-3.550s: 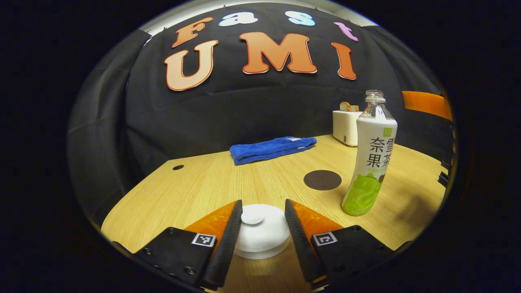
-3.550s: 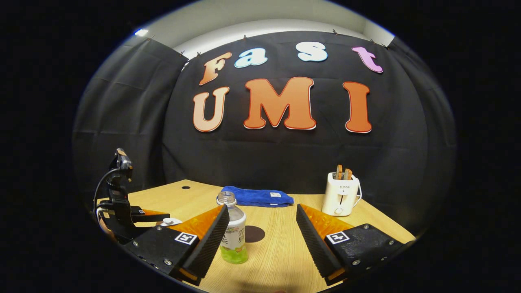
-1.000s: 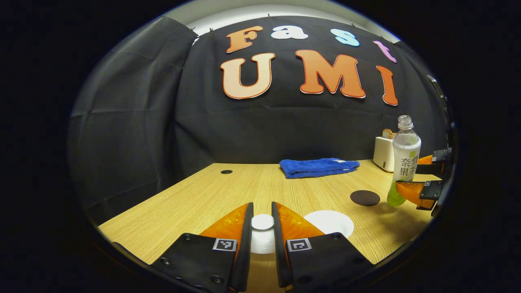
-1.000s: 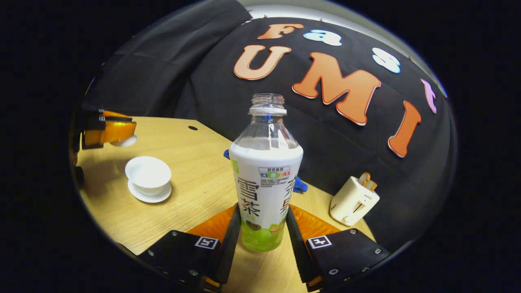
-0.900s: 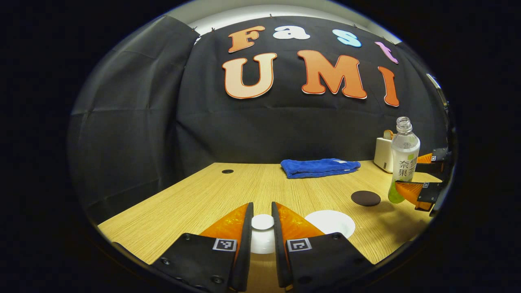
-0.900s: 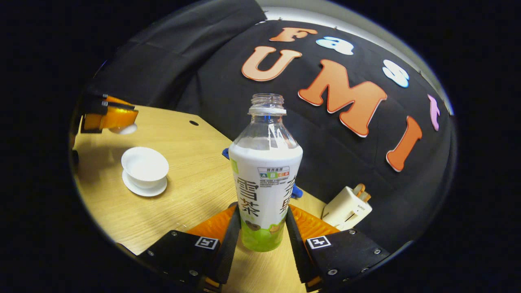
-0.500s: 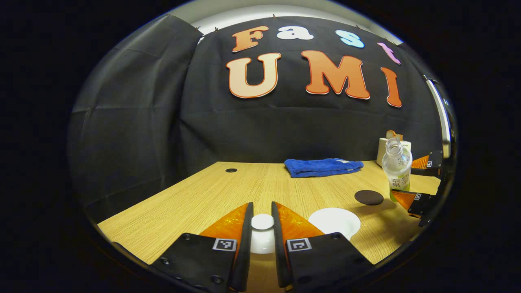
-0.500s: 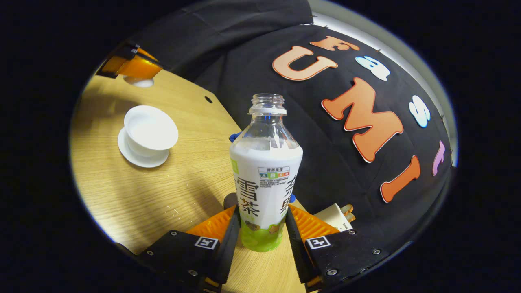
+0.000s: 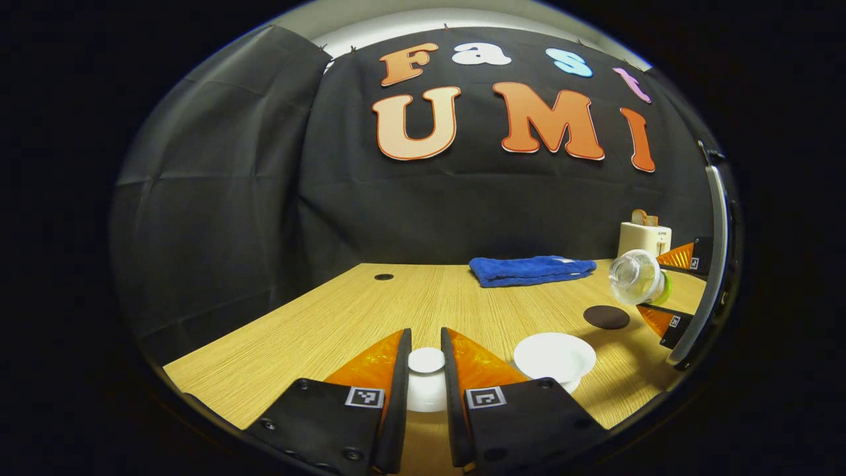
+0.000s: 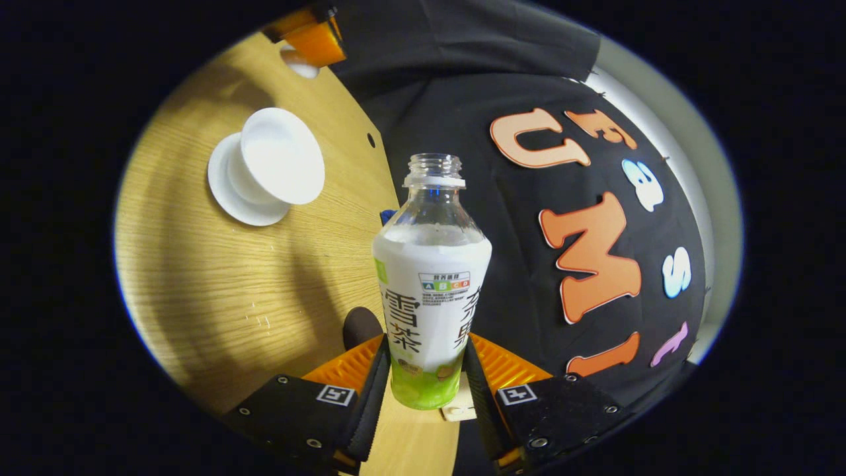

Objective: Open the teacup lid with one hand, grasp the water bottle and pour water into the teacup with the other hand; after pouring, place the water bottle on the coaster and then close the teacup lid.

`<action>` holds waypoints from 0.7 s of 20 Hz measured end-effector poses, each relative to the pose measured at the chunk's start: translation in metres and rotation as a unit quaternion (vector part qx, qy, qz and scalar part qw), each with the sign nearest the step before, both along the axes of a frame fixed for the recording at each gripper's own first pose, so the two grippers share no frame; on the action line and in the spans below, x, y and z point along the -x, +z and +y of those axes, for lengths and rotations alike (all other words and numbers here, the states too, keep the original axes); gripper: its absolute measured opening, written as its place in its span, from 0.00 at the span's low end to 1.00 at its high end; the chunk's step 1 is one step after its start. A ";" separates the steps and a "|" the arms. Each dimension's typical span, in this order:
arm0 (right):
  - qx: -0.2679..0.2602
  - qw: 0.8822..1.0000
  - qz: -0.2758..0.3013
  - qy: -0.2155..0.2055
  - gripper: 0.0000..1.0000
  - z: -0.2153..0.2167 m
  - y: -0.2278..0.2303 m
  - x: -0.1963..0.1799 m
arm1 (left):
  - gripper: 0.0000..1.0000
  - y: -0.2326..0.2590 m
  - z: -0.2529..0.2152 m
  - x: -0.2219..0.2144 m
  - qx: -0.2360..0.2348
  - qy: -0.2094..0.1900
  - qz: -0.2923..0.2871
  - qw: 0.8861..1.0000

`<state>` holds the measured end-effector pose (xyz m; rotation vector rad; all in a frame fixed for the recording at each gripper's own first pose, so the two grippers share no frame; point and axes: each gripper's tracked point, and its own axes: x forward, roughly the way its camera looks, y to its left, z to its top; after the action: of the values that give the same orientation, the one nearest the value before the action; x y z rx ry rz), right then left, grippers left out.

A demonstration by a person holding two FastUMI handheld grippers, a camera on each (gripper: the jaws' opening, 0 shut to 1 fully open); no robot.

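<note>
White teacup (image 10: 281,157) stands open on its saucer, up-left of the right gripper (image 10: 423,370), which pinches the tilted water bottle (image 10: 431,284); the bottle's neck is not yet over it. Left gripper (image 9: 426,377) pinches the lid (image 9: 426,362) just beside.

Black cloth (image 9: 218,198) hangs as the booth's wall on the far side and on the left, creased in long folds and pinned along its top edge. Above it runs a strip of pale wall (image 9: 423,16), brightly lit. The counter (image 9: 317,317) is light wood with a fine straight grain and a small round dark hole (image 9: 383,276) near its far edge. Soft shadows lie across the wood in the right gripper view.
</note>
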<state>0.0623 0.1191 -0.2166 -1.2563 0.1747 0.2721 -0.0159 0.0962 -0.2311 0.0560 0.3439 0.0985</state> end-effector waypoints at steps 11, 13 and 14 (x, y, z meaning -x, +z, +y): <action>0.135 0.988 -0.054 0.053 0.64 0.009 0.007 -0.001 | 0.29 0.001 0.014 0.007 -0.001 0.004 0.000 1.000; 0.158 0.983 -0.067 0.062 0.64 0.011 0.006 0.002 | 0.29 0.000 0.016 0.006 0.000 0.005 0.002 1.000; 0.167 0.981 -0.073 0.068 0.64 0.010 0.008 0.002 | 0.29 0.002 0.017 0.008 0.000 0.006 0.002 1.000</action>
<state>0.0605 0.1294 -0.2088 -1.6184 0.0070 0.2749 -0.0237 0.1135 -0.2294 0.0539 0.3492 0.1096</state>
